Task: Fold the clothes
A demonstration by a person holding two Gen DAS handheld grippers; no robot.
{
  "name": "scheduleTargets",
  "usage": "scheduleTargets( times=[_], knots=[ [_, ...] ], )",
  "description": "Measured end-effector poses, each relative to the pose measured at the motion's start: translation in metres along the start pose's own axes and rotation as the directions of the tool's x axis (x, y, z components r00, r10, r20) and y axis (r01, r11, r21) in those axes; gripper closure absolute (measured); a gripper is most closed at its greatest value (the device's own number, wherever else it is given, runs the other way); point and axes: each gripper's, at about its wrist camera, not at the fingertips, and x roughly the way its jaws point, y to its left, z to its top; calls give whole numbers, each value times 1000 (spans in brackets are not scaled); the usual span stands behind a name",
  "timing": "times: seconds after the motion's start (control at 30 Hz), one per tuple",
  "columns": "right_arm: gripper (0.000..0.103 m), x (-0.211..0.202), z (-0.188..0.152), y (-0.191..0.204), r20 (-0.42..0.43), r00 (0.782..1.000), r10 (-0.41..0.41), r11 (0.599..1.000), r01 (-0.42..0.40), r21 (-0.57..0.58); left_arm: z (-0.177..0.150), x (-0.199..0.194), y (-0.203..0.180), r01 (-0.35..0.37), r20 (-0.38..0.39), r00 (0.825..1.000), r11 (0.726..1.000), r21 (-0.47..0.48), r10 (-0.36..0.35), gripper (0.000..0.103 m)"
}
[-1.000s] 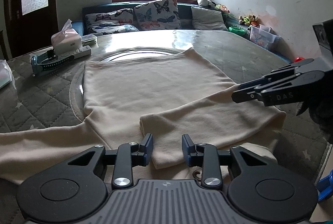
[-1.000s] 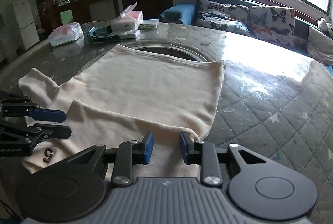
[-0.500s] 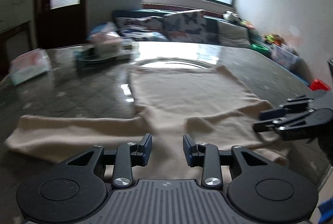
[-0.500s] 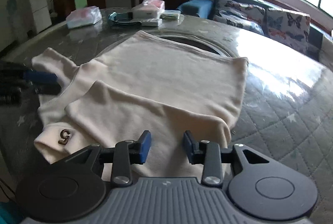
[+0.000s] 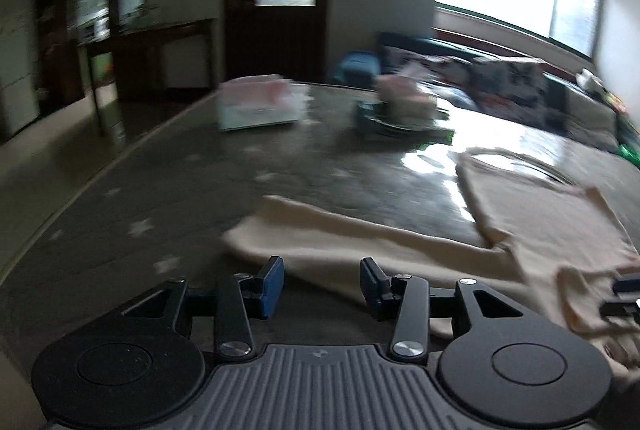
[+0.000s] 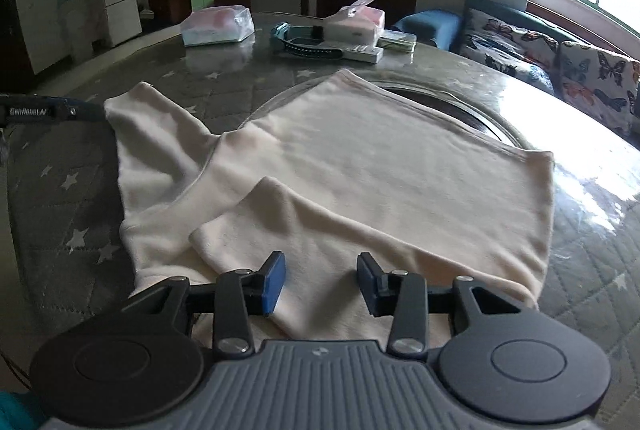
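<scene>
A cream long-sleeved top [image 6: 384, 170] lies flat on the round table. One sleeve [image 6: 332, 246] is folded across its body; the other sleeve [image 6: 156, 134] stretches out to the left. My left gripper [image 5: 322, 284] is open and empty, just above the outstretched sleeve [image 5: 360, 242] near its cuff. In the right wrist view the left gripper [image 6: 76, 112] sits beside that cuff. My right gripper [image 6: 318, 280] is open and empty over the folded sleeve, and its fingertips [image 5: 624, 294] show at the right edge of the left wrist view.
The table [image 6: 64, 190] has a grey quilted cover with white stars under clear plastic. At its far side lie a wrapped tissue pack [image 6: 218, 26], a tissue box [image 6: 354, 24] and a teal object [image 6: 304, 44]. A sofa with butterfly cushions [image 6: 552, 50] stands behind.
My left gripper has swung left from the folded sleeve to the outstretched sleeve's cuff. My right gripper has shifted a little and stays over the folded sleeve. Both stay open.
</scene>
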Motion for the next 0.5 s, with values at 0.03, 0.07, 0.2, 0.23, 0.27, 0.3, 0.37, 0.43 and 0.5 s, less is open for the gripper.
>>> scheduleTargets(
  times=[0.03,0.07,0.2,0.23,0.27,0.3,0.37,0.43,0.5],
  knots=[
    [63,0,0,0,-1,1000,0,1000,0,0,0,1,6,-21,3,1000,1000,-21,21,57],
    [63,0,0,0,-2,1000,-1,1000,1,-1,-1,3,9,-32,1,999,999,-36,32,57],
    [62,0,1,-1,-5,1000,-3,1000,3,-2,-3,12,20,-67,-16,998,994,-92,65,57],
    [62,0,1,-1,-5,1000,-3,1000,3,-2,-3,14,23,-75,-21,997,992,-106,73,57],
    [62,0,2,-1,-6,1000,-3,1000,3,-2,-4,17,24,-78,-26,997,990,-114,76,56],
    [62,0,2,-1,-7,1000,-4,1000,4,-3,-4,19,26,-75,-29,997,989,-124,72,57],
    [62,0,2,-1,-8,1000,-5,1000,5,-3,-4,21,29,-54,-34,998,986,-158,49,57],
    [62,0,2,-2,-10,1000,-6,1000,6,-3,-3,22,34,-27,-28,999,979,-202,21,57],
    [61,0,2,-2,-11,1000,-7,1000,7,-2,-1,24,37,-6,-20,1000,971,-240,2,57]
  ],
)
